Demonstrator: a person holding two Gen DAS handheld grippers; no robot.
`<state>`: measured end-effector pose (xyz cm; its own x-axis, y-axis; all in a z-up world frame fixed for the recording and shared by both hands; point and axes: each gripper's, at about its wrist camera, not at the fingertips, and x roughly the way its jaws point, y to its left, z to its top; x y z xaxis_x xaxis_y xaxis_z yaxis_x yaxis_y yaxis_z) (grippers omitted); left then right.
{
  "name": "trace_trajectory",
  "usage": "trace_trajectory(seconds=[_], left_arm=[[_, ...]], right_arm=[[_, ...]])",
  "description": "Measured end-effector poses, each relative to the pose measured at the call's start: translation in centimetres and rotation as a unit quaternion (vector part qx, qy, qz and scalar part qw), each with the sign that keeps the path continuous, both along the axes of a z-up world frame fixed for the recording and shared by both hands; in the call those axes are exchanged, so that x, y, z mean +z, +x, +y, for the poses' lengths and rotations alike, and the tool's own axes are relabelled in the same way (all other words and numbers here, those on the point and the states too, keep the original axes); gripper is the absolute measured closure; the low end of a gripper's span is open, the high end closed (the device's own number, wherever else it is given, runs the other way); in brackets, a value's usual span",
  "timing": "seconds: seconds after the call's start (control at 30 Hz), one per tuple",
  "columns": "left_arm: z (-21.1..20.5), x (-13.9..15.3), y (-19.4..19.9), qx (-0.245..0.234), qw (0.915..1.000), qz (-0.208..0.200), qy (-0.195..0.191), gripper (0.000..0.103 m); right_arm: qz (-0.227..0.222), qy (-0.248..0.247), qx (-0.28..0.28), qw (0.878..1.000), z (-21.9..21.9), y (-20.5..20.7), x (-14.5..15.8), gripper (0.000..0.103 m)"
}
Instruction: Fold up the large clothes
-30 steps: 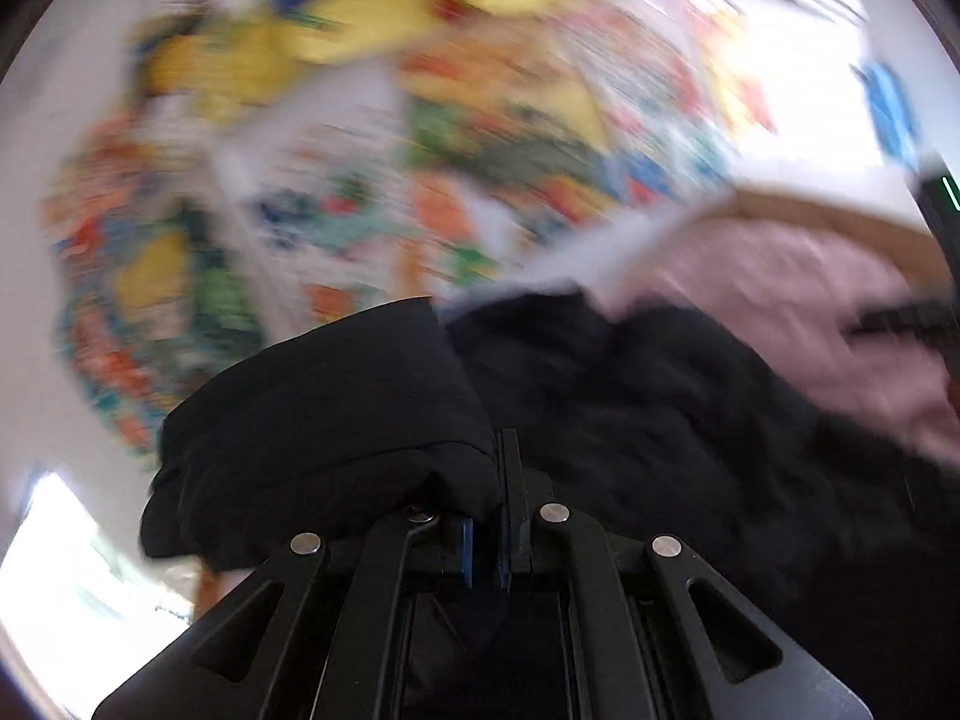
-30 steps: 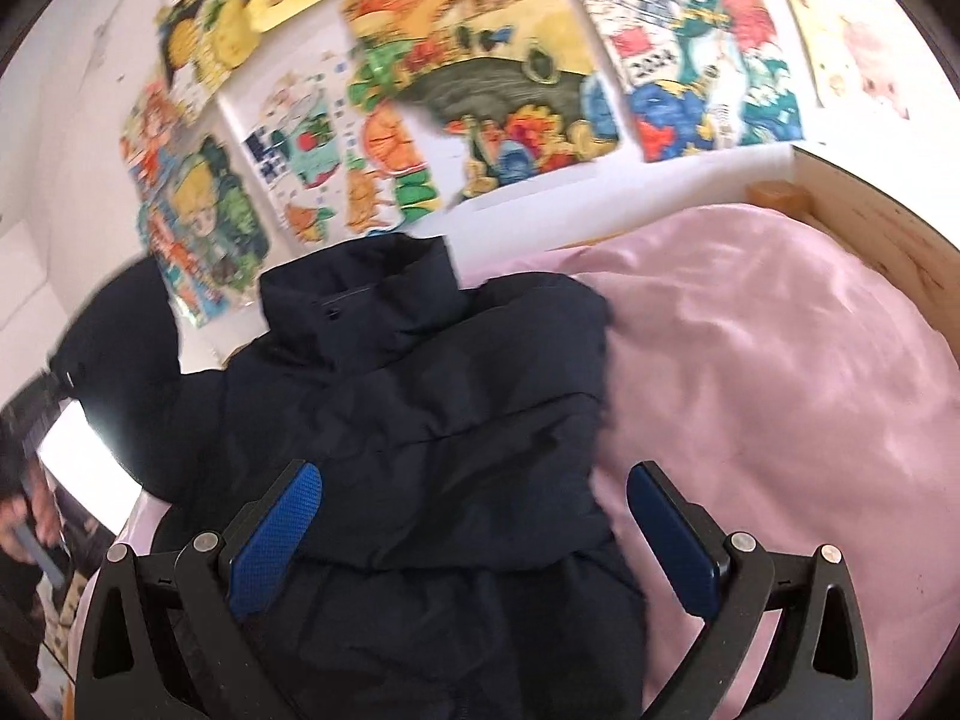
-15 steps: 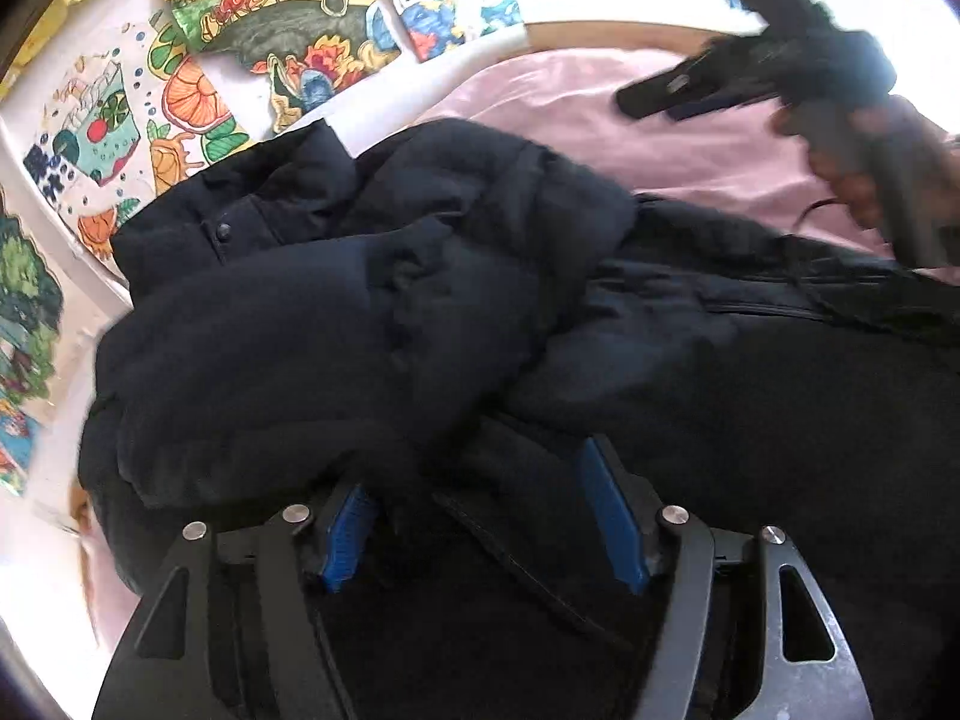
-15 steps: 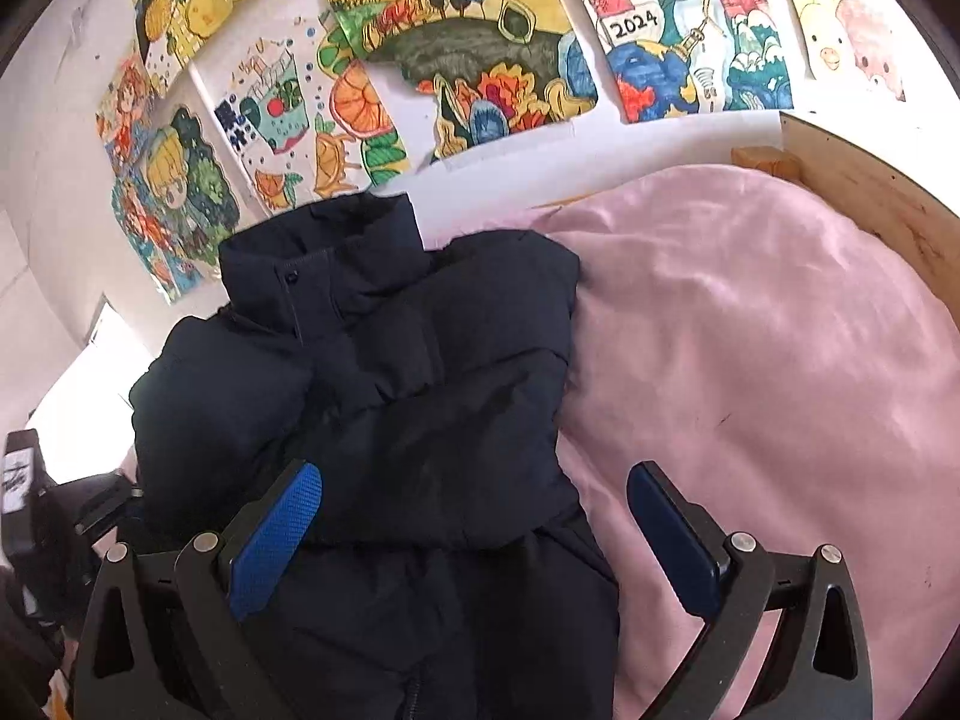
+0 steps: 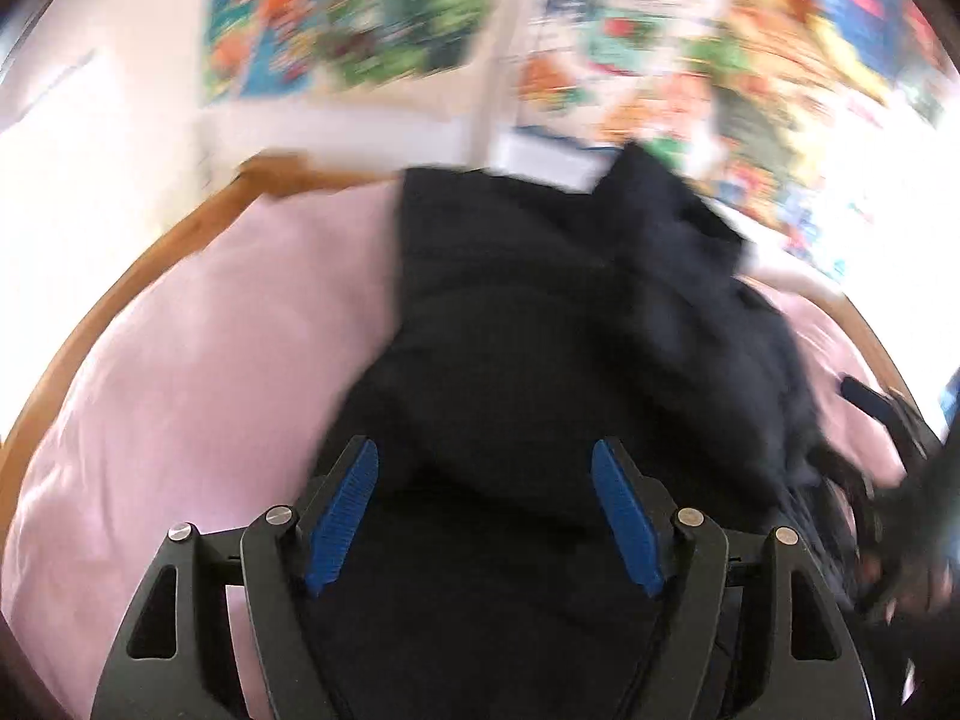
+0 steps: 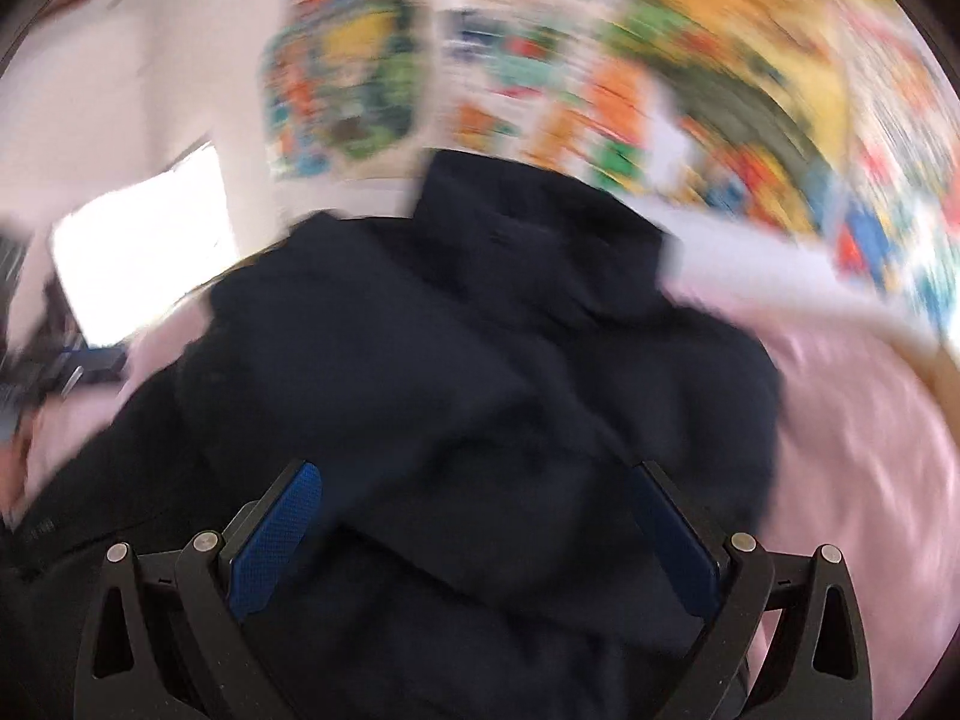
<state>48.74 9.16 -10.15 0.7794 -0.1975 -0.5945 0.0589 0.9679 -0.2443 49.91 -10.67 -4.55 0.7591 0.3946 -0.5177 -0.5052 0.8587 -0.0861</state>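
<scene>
Two gaping tools (image 5: 485, 516) (image 6: 474, 540) over jacket (image 6: 480, 360)

Jacket (image 5: 540, 360) covers bed (image 5: 210, 390) center.

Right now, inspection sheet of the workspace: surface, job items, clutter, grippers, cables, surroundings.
Surface: pink bedsheet inside a wooden bed frame.
Job's things: dark navy padded jacket lying on the sheet, sleeves folded in over the body, collar toward the wall.
Clutter: nothing seen.
Grippers: left gripper over the jacket, its jaws opening, nothing pinched; right gripper open over the jacket, holding nothing.
Cables: nothing seen.
Surroundings: colourful drawings on a white wall; both views are motion-blurred.
</scene>
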Motion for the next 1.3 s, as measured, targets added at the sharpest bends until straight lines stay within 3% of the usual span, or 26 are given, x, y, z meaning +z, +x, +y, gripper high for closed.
trace_trajectory(seconds=[0.07,0.17,0.23,0.3,0.33,0.4,0.5,0.7,0.77,0.8,0.83,0.9,1.0,1.07,1.13,1.17,1.23,1.3], left_arm=[[0.4,-0.5,1.3,0.012,0.9999,0.007,-0.007,0.034],[0.5,-1.1,3.4,0.028,0.9994,0.015,0.014,0.034],[0.8,-1.6,4.3,0.039,0.9988,0.024,0.017,0.034],[1.1,-2.1,5.1,0.041,0.9986,0.032,0.012,0.034],[1.1,-2.4,4.9,0.043,0.9984,0.035,0.011,0.034],[1.5,-2.9,4.8,0.046,0.9981,0.038,0.014,0.034],[1.3,-3.1,4.7,0.048,0.9978,0.041,0.021,0.034],[1.5,-3.7,4.6,0.042,0.9982,0.042,0.014,0.034],[1.6,-3.6,4.5,0.041,0.9982,0.042,0.008,0.034],[1.7,-3.7,4.6,0.041,0.9982,0.042,0.007,0.034],[1.7,-3.6,4.5,0.041,0.9983,0.042,0.005,0.034],[1.8,-3.6,4.5,0.037,0.9985,0.039,0.001,0.034],[1.8,-3.3,4.8,0.02,0.9993,0.032,-0.007,0.034],[1.7,-3.0,5.3,0.009,0.9995,0.031,-0.005,0.034],[1.7,-2.5,5.9,0.0,0.9997,0.025,-0.007,0.034],[1.7,-2.3,6.1,-0.003,0.9997,0.022,-0.01,0.034],[1.7,-2.0,6.7,-0.001,0.9997,0.022,-0.01,0.034],[1.4,-2.0,7.0,0.002,0.9997,0.024,0.0,0.034]], right_arm=[[-0.045,-0.043,0.014,0.998,4.1,-0.3,-0.7,0.0],[-0.084,-0.105,0.026,0.99,8.8,-0.3,-2.3,0.002],[-0.101,-0.143,0.011,0.985,10.8,0.3,-3.3,0.023],[-0.095,-0.143,-0.001,0.985,10.9,0.9,-3.7,0.034],[-0.088,-0.138,-0.007,0.986,10.7,1.4,-3.7,0.046],[-0.078,-0.109,-0.018,0.991,9.1,1.6,-2.9,0.069],[-0.076,-0.046,-0.046,0.995,5.4,0.6,-0.8,0.082],[0.016,0.078,-0.104,0.991,-3.5,-2.1,1.7,0.08],[0.065,0.123,-0.114,0.984,-6.9,-2.2,0.7,0.056],[0.083,0.147,-0.123,0.978,-8.4,-2.2,0.0,0.025],[0.111,0.192,-0.135,0.966,-10.9,-2.2,-1.1,0.012],[0.172,0.243,-0.146,0.943,-14.0,-1.4,-3.3,0.012],[0.257,0.343,-0.185,0.885,-18.9,0.0,-7.0,0.012],[0.285,0.376,-0.198,0.859,-20.6,1.0,-8.6,0.012],[0.295,0.372,-0.197,0.858,-21.0,1.7,-9.2,0.025],[0.291,0.362,-0.193,0.864,-20.7,1.7,-9.0,0.029],[0.28,0.325,-0.192,0.883,-19.8,1.5,-8.2,0.055],[0.27,0.263,-0.202,0.904,-18.9,1.1,-7.1,0.071]])
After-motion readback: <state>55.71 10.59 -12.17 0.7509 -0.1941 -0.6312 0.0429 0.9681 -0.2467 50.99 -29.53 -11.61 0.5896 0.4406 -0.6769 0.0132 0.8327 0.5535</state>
